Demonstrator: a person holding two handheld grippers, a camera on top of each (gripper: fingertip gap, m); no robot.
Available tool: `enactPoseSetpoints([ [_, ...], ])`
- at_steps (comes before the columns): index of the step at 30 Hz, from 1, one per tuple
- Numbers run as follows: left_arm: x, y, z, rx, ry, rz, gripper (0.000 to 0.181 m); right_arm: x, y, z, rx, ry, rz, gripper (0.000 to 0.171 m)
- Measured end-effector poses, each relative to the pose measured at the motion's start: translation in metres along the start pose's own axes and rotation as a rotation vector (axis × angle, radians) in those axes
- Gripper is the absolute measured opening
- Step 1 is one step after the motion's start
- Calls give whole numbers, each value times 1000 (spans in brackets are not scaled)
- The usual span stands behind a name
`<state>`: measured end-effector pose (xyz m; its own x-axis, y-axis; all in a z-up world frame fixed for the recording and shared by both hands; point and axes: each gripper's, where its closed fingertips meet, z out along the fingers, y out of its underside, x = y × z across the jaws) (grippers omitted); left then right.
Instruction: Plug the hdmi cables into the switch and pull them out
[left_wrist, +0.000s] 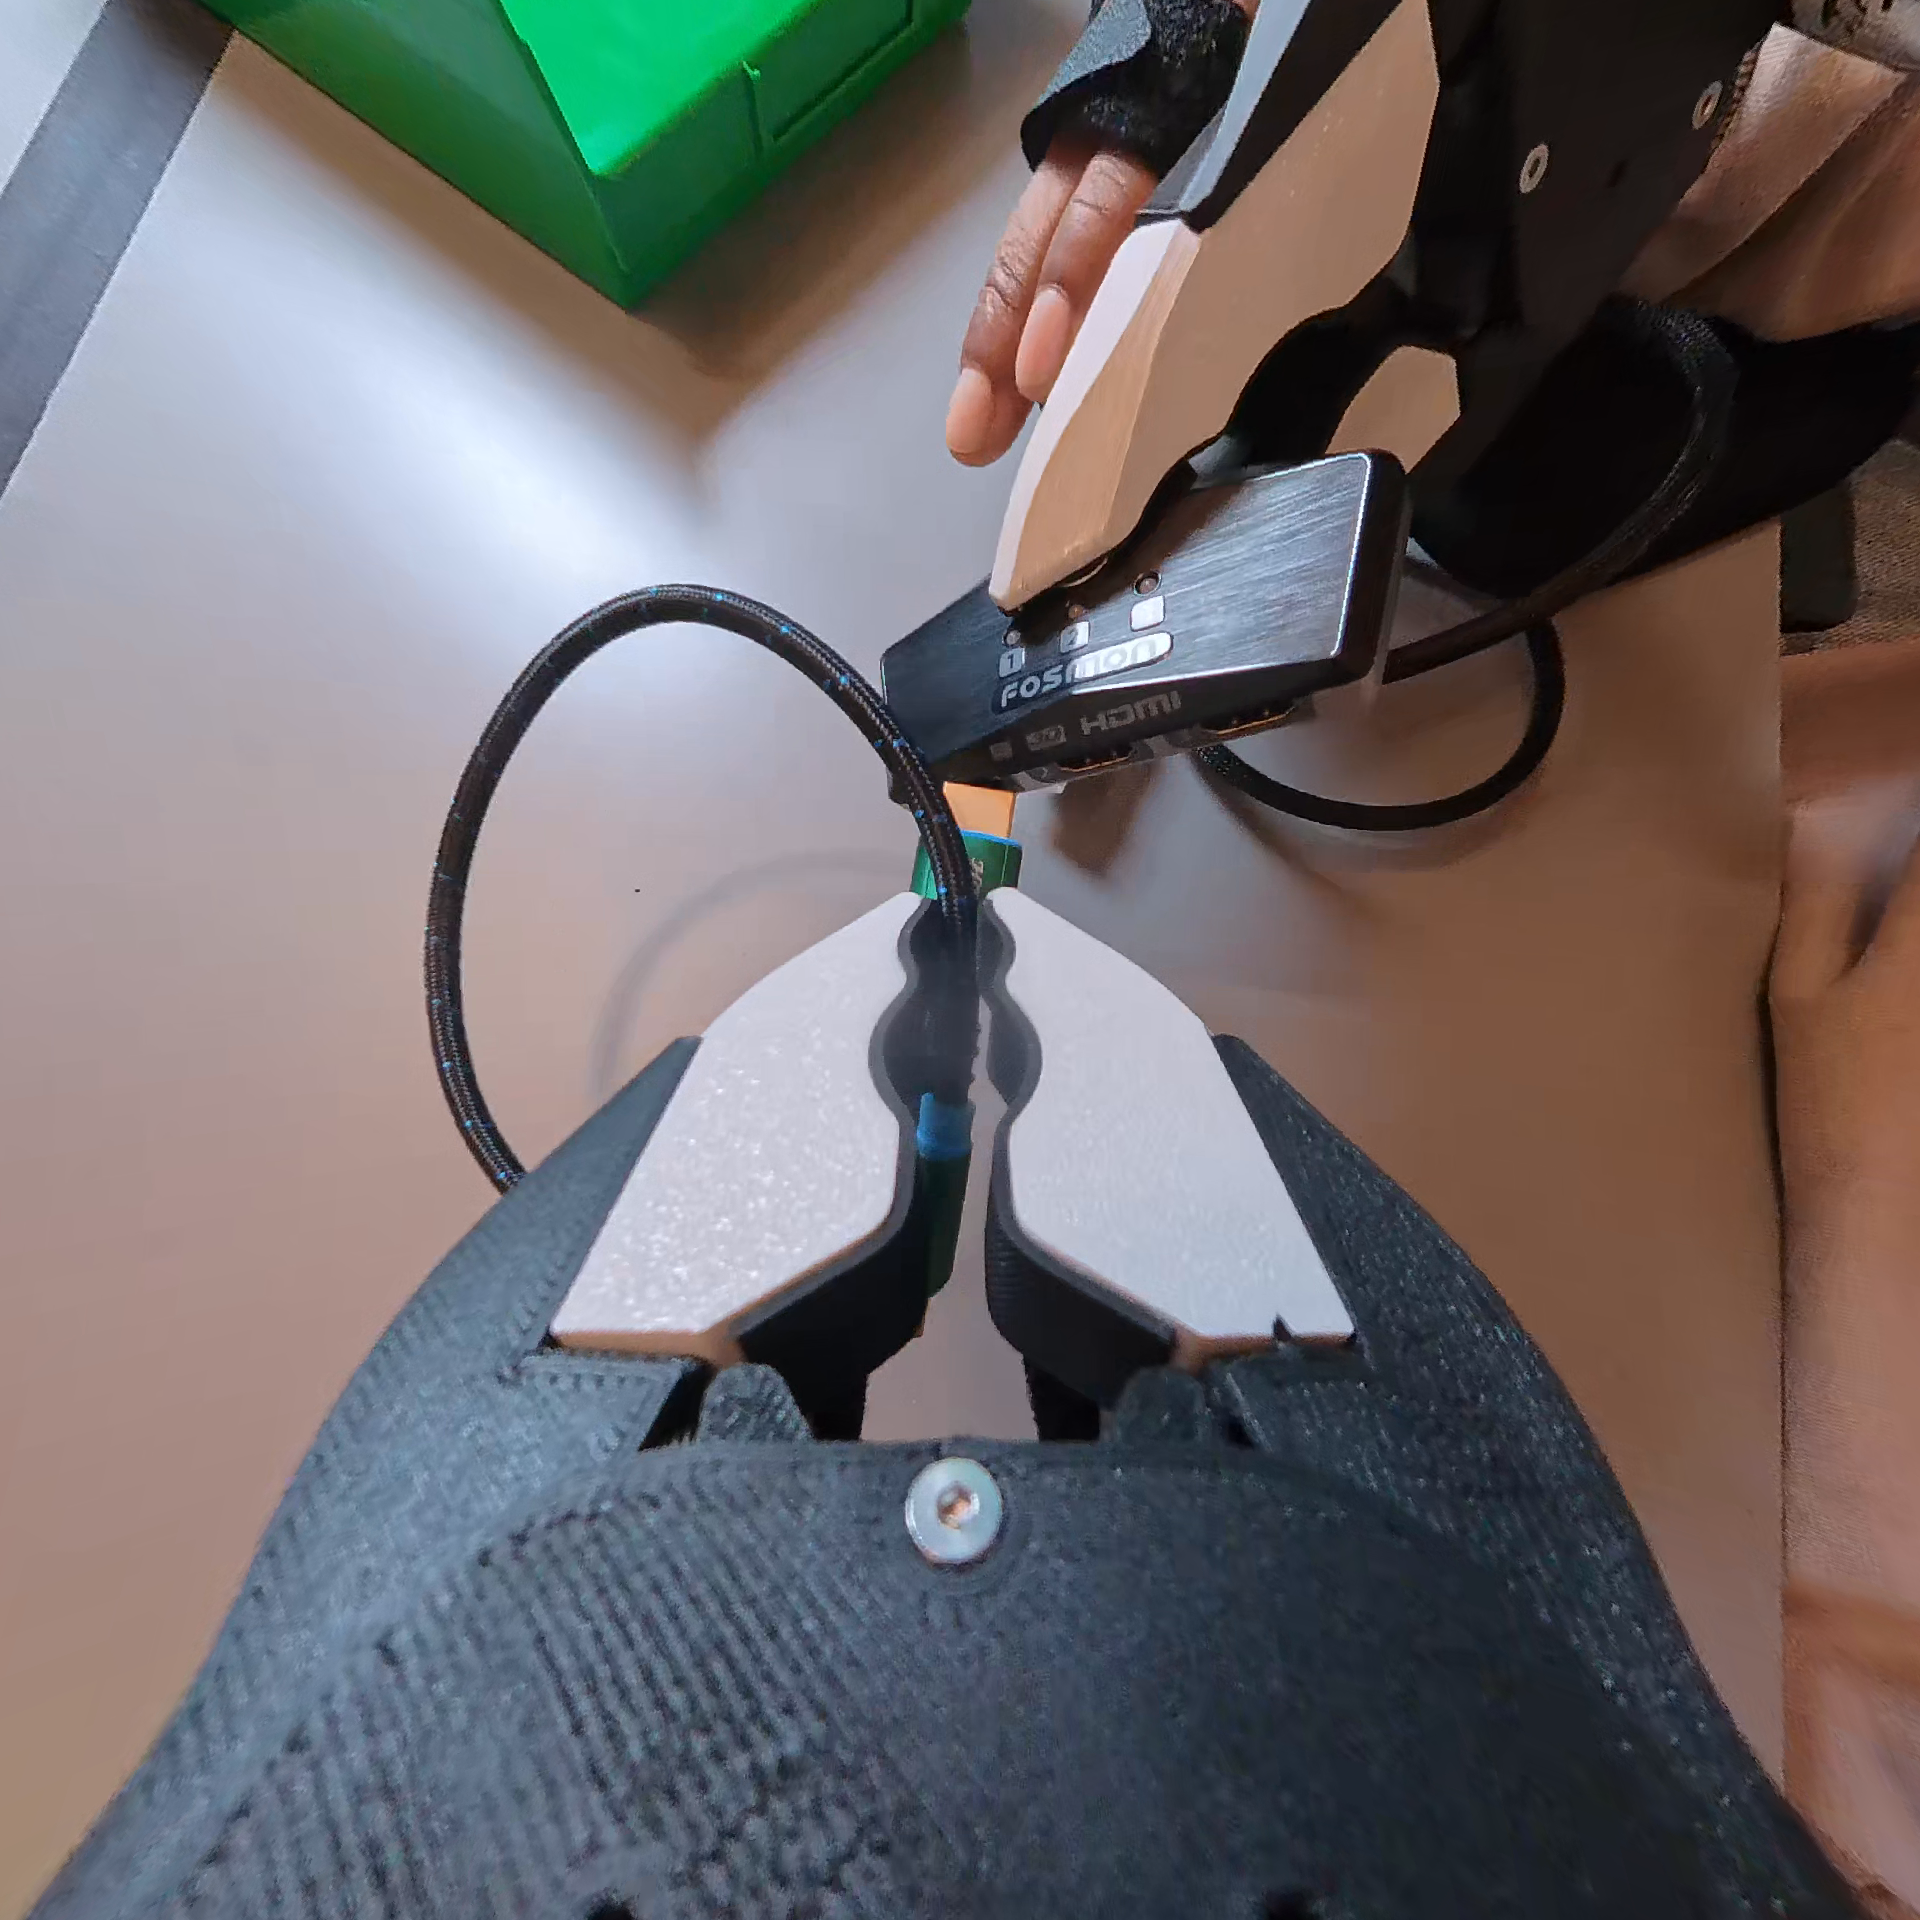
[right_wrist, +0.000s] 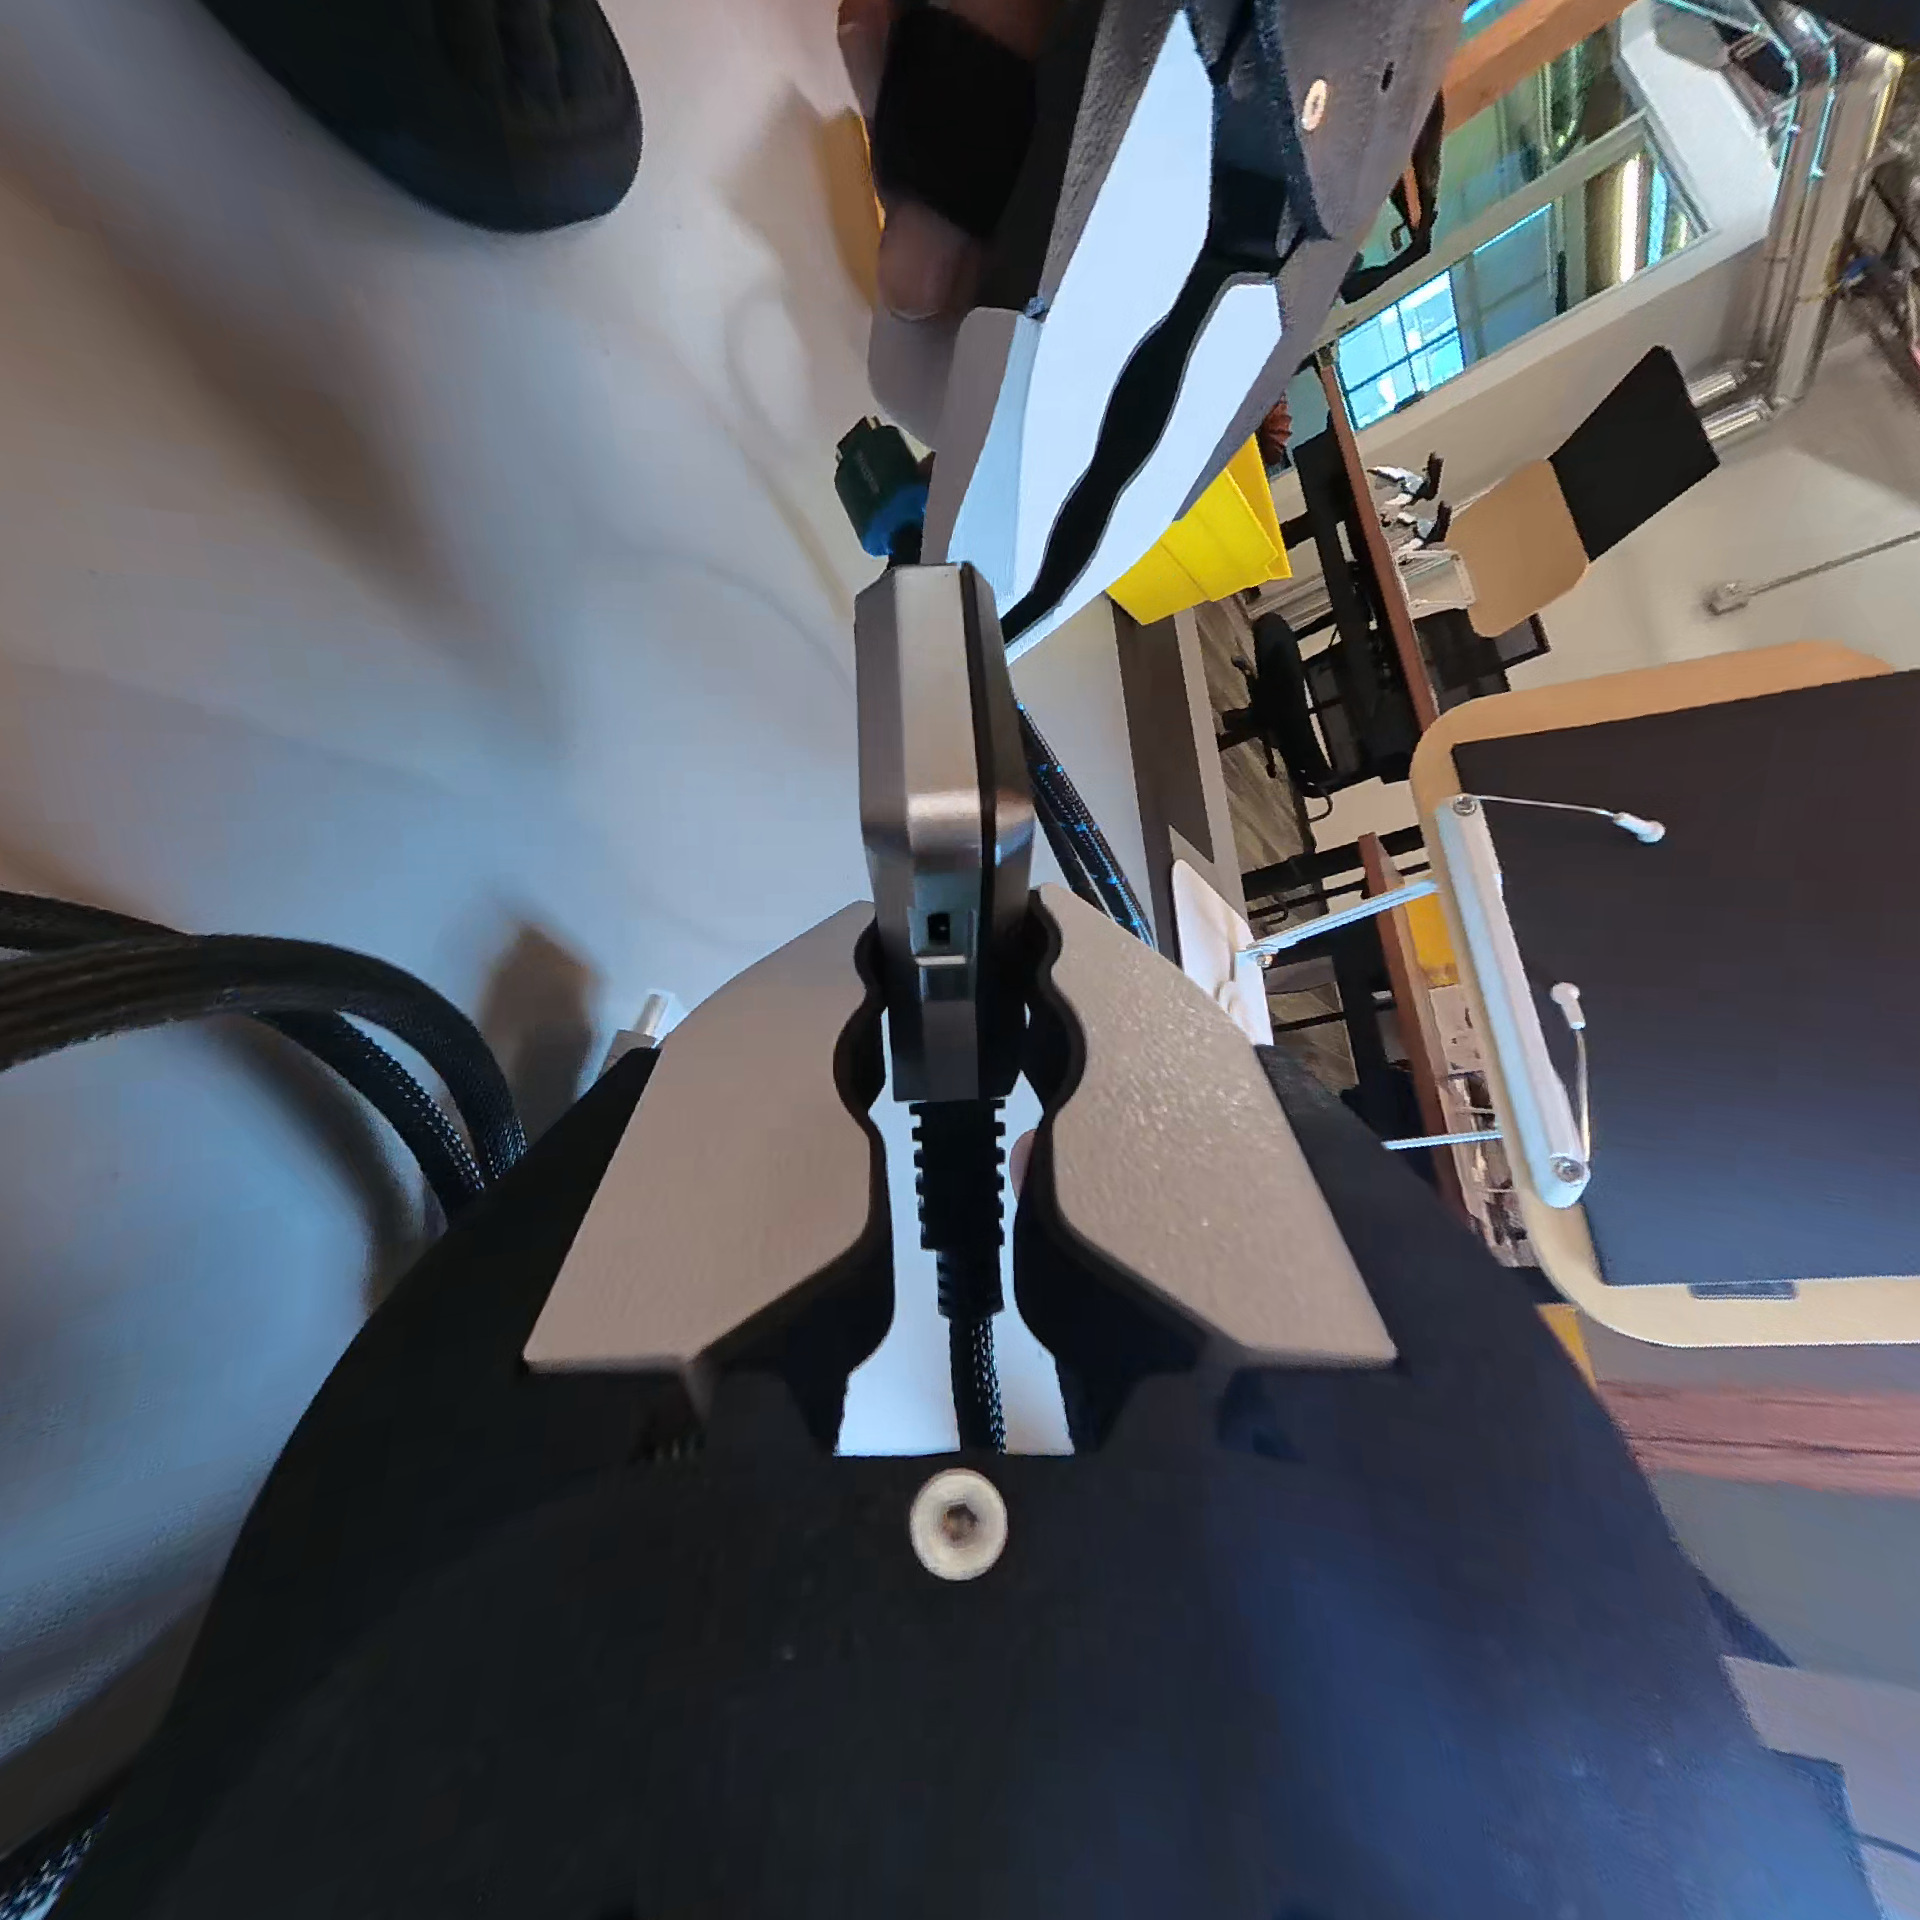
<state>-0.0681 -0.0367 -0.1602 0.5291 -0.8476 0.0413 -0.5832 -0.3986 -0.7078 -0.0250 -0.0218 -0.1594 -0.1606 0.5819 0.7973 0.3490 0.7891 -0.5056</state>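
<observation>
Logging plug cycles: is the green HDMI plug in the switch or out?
Out: green HDMI plug in left gripper, short of black brushed-metal switch.

The black switch (left_wrist: 1247, 561), at one o'clock in the left wrist view, carries white printing on its brushed top: small marks beside its lights and one larger word under them. A logo sits on its port edge, toward six o'clock. The green plug (left_wrist: 992, 862) bears tiny print, too blurred to read.

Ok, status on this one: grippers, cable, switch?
Left gripper shut on HDMI plug, gold tip just short of switch. Right gripper shut on switch, lifted off table. Ports unobstructed.
</observation>
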Motion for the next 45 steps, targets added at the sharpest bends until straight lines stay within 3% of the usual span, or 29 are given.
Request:
enactPoseSetpoints([
  [1,0,0,0,0,3,-2,7,0,0,0,4,0,5,23],
  [10,-1,21,16,-50,2,23,7,-10,13,5,-77,-34,-79,23],
  [17,-8,35,6,-50,-84,98,38,-7,19,3,-93,-35,-55,23],
  [25,19,75,13,-168,-80,256,25,-5,21,2,-105,-26,-51,23],
  [28,32,70,19,-159,-53,358,19,-6,21,3,-114,-31,-60,23],
  [34,21,60,44,-292,-57,473,29,-5,22,1,-117,-29,-44,23],
  [41,3,58,56,-378,-23,474,34,-1,28,-6,-110,-23,-5,23],
  [45,-10,61,54,-438,-46,429,46,1,32,-9,-108,-23,12,23],
])
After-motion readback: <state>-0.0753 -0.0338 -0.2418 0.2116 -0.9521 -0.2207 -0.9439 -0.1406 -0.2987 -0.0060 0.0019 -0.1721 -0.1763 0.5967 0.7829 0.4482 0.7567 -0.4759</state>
